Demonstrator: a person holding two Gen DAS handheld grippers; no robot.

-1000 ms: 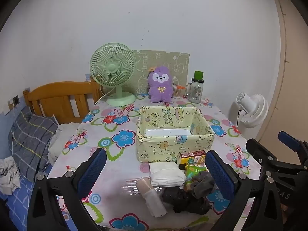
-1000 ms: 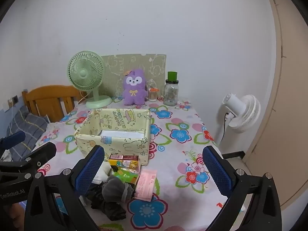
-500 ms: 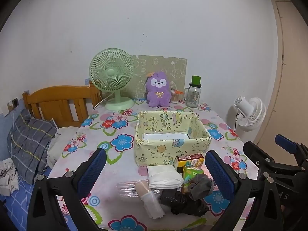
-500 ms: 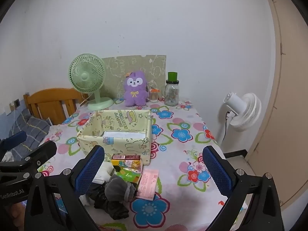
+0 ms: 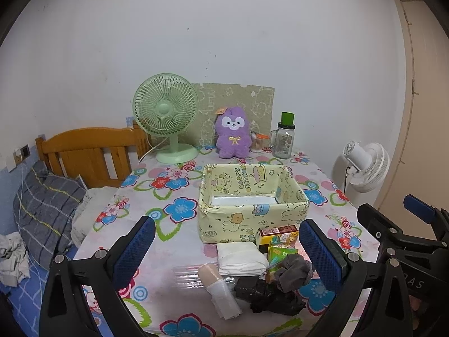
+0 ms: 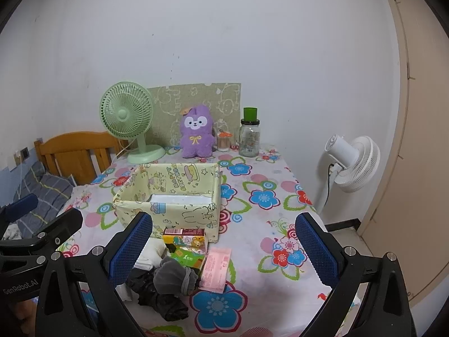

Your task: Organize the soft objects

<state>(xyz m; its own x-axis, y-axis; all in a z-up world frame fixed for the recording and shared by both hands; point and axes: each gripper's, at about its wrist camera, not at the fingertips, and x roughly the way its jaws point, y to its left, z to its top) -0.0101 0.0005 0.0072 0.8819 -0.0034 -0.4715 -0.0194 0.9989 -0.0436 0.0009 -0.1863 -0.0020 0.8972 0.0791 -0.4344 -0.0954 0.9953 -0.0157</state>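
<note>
Both grippers, left (image 5: 227, 252) and right (image 6: 223, 245), gape empty above the table's (image 6: 269, 219) front edge. Socks (image 6: 171, 278) lie there, before the box (image 6: 168, 193).

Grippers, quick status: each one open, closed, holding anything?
Left gripper: open, holding nothing, above the soft pile.
Right gripper: open, holding nothing.

A home bedroom: a wooden headboard (image 5: 89, 151) and pillow (image 5: 46, 207) are sitting beside a flower-patterned table (image 5: 174, 196).
</note>
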